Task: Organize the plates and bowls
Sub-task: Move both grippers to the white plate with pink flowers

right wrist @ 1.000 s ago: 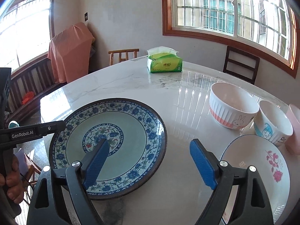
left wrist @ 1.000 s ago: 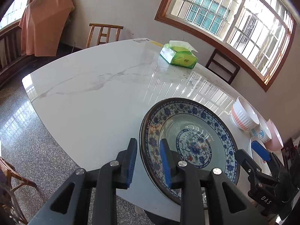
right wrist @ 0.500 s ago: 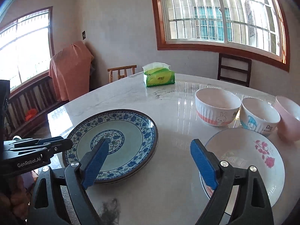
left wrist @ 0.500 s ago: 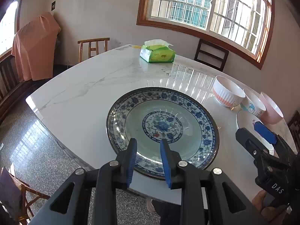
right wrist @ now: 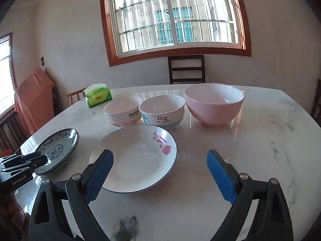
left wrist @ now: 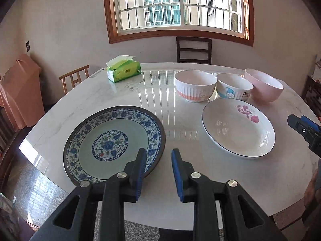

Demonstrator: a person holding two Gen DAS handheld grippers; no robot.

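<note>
Blue pads of your left gripper (left wrist: 157, 172) stand narrowly apart, empty, just off the blue plate (left wrist: 112, 142) rim. Your right gripper (right wrist: 160, 174) has just been opening, wide, empty, over the white plate (right wrist: 138, 156). 3 bowls (right wrist: 161, 110) sit behind it on the table (right wrist: 270, 140).

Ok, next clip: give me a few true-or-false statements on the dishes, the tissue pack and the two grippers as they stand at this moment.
1. Three bowls stand in a row behind the white rose plate. True.
2. The blue patterned plate is stacked on the white rose plate. False: they lie apart on the table.
3. The right gripper is open and holds nothing. True.
4. The pink bowl sits inside the Dog bowl. False: it stands beside it.
5. The left gripper grips the tissue pack. False: nothing is between its pads.
</note>
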